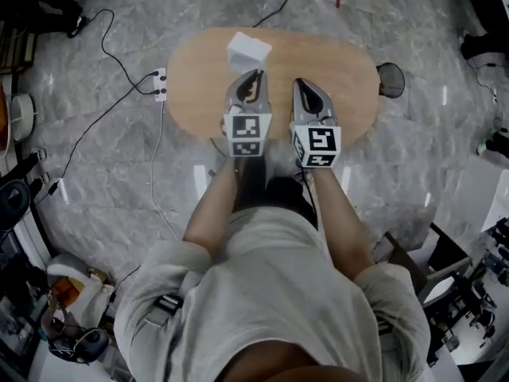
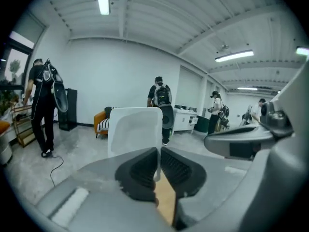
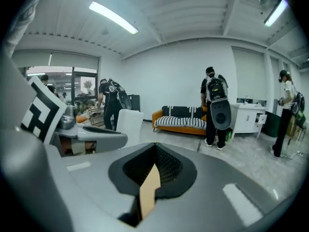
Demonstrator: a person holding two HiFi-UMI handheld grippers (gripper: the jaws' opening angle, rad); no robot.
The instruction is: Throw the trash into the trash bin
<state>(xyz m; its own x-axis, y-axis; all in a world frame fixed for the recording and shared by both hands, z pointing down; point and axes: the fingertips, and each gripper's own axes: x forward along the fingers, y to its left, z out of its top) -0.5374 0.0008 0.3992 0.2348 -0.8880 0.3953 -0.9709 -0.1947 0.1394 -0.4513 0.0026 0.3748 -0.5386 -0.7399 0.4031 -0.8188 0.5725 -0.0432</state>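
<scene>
Holding the white tray (image 1: 249, 52) above the table's (image 1: 199, 94) far edge by one rim in our left gripper (image 1: 250, 84), right gripper (image 1: 308, 94) closed empty, we risk it twisting loose short of the bin (image 1: 390, 79).

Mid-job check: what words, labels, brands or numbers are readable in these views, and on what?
No readable words, brands or numbers in any view.
Left tool: its marker cube shows a black-and-white square pattern, no letters.
Right tool: its marker cube shows another such pattern, no letters.
White trash piece in the left tool: no print visible.
</scene>
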